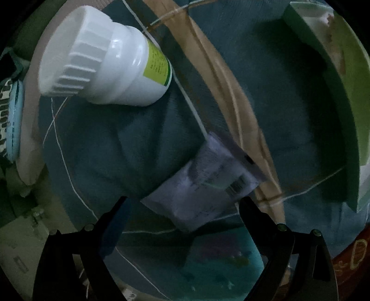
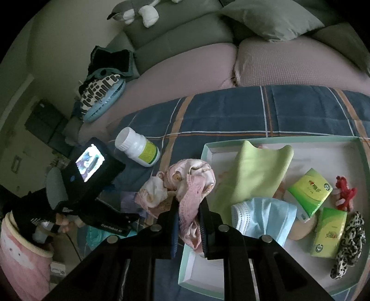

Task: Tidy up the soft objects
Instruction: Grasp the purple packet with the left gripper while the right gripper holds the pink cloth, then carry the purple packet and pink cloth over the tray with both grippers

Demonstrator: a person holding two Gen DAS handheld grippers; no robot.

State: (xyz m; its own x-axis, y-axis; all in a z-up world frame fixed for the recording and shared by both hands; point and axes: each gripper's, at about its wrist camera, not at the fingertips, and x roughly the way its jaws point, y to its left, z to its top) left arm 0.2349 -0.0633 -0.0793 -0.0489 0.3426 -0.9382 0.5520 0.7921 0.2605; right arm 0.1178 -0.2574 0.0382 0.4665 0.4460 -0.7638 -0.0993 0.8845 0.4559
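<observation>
My right gripper [image 2: 189,203] is shut on a pink lacy cloth [image 2: 185,183] and holds it over the left rim of a shallow white tray [image 2: 205,150] on the plaid blanket. The tray holds a green cloth [image 2: 256,171], a blue face mask [image 2: 263,217], two green tissue packs [image 2: 309,189], a red toy [image 2: 345,192] and a leopard-print piece [image 2: 349,245]. My left gripper [image 1: 185,203] is open over a pale plastic pouch [image 1: 203,183] lying on the blanket; the gripper also shows in the right wrist view [image 2: 92,185].
A white pill bottle [image 1: 104,58] lies on its side on the blanket [image 1: 289,104], also in the right wrist view [image 2: 138,148]. The tray wall [image 1: 335,92] stands at right. A sofa with cushions [image 2: 266,20], a slipper [image 2: 104,101] and a pink bin [image 2: 20,259] surround the spot.
</observation>
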